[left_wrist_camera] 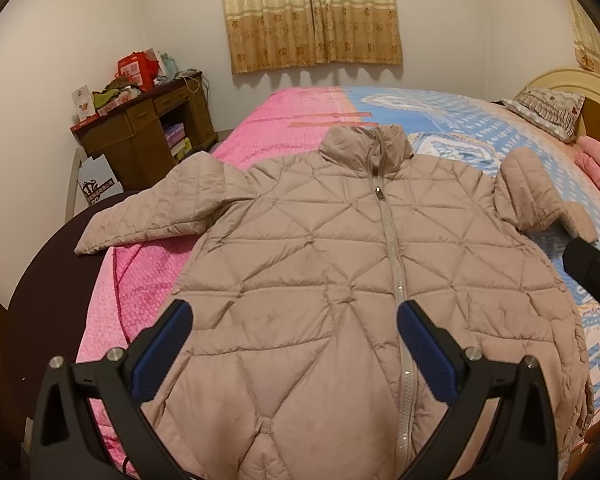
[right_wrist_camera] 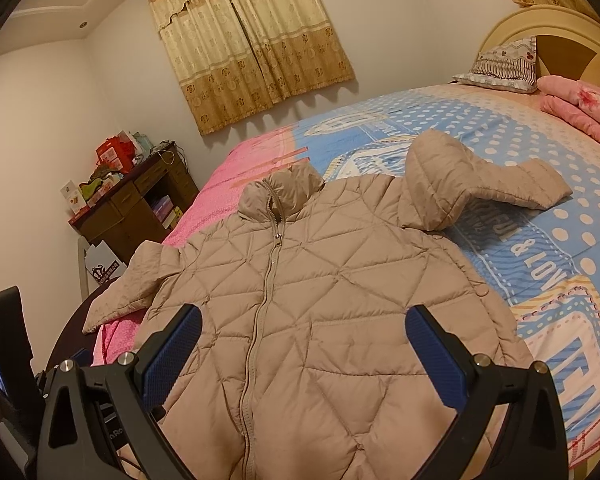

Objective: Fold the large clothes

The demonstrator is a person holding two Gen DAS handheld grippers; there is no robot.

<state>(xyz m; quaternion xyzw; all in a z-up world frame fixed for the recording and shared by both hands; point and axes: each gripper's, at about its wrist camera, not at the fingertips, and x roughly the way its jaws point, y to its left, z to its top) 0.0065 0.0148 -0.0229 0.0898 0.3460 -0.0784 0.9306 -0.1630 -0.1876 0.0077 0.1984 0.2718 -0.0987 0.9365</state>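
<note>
1. A beige quilted jacket (left_wrist_camera: 312, 264) lies face up and zipped on the bed (left_wrist_camera: 480, 120), filling the centre of both views, its collar toward the top of the frame.
2. One sleeve (left_wrist_camera: 148, 212) stretches to the left over the pink cover; the other sleeve (right_wrist_camera: 480, 184) bends at upper right on the blue dotted sheet.
3. The left tool (left_wrist_camera: 294, 328) hangs above the jacket's lower half, fingers spread wide, holding nothing.
4. The right tool (right_wrist_camera: 304, 332) is likewise spread and empty.
5. A cluttered brown table (left_wrist_camera: 148, 132) stands at the left, under closed curtains (left_wrist_camera: 312, 16).
</note>
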